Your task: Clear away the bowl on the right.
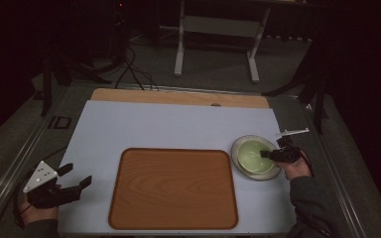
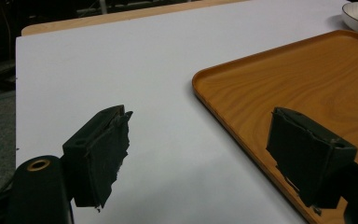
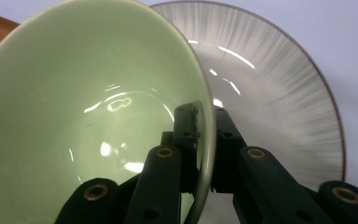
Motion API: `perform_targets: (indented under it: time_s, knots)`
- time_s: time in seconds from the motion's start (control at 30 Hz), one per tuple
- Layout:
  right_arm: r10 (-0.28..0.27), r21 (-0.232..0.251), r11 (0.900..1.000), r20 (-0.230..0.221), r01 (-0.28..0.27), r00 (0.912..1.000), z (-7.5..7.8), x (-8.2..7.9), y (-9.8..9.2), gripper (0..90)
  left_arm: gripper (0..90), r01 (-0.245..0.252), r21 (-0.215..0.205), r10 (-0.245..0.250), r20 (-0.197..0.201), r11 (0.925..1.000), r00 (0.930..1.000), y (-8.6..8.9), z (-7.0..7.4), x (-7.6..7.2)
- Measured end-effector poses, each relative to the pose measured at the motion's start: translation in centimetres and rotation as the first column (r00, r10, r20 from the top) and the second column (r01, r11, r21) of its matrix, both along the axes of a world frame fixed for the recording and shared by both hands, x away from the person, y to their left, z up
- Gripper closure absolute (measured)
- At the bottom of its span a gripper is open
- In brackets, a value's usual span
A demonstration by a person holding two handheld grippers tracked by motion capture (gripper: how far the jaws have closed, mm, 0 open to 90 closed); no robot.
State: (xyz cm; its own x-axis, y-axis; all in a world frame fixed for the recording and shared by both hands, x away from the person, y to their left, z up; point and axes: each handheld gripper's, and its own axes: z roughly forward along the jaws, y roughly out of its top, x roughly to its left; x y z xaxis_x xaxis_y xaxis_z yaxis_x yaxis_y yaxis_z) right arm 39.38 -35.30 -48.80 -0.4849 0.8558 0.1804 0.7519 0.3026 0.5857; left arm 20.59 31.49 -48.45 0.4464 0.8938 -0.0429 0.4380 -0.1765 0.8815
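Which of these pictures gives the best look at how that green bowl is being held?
The right gripper view: the right gripper is shut on the rim of the green bowl, one jaw inside, one outside, above the plate. The high view shows the bowl small, on the plate beside the tray. The left gripper view catches a sliver at its top right corner.

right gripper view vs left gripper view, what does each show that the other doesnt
The right gripper view alone shows the pale green ceramic bowl, its wall pinched by the right hand-held gripper, one jaw inside, one outside. The left gripper view alone shows the rectangular wooden tray and the left hand-held gripper, jaws wide apart with nothing between them. Both show the white ribbed plate with a brown rim and the white tabletop.
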Motion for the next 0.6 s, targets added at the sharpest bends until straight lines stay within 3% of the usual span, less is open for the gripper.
perform_targets:
  time_s: [0.37, 0.6]
  knots:
    - [0.036, -0.035, 0.999, 0.031, -0.034, 0.9989, 1.2, -0.3, 0.5, 83.0, 20.2, 0.003, 0.0, -0.003, 0.005, 1.0, 1.0, 0.0, 0.0, 0.0]
    - [0.043, -0.024, 0.999, 0.049, -0.042, 0.9979, 1.9, -0.4, 0.7, 83.0, 20.2, 0.001, 0.0, -0.001, 0.006, 1.0, 1.0, 0.0, 0.0, -0.1]
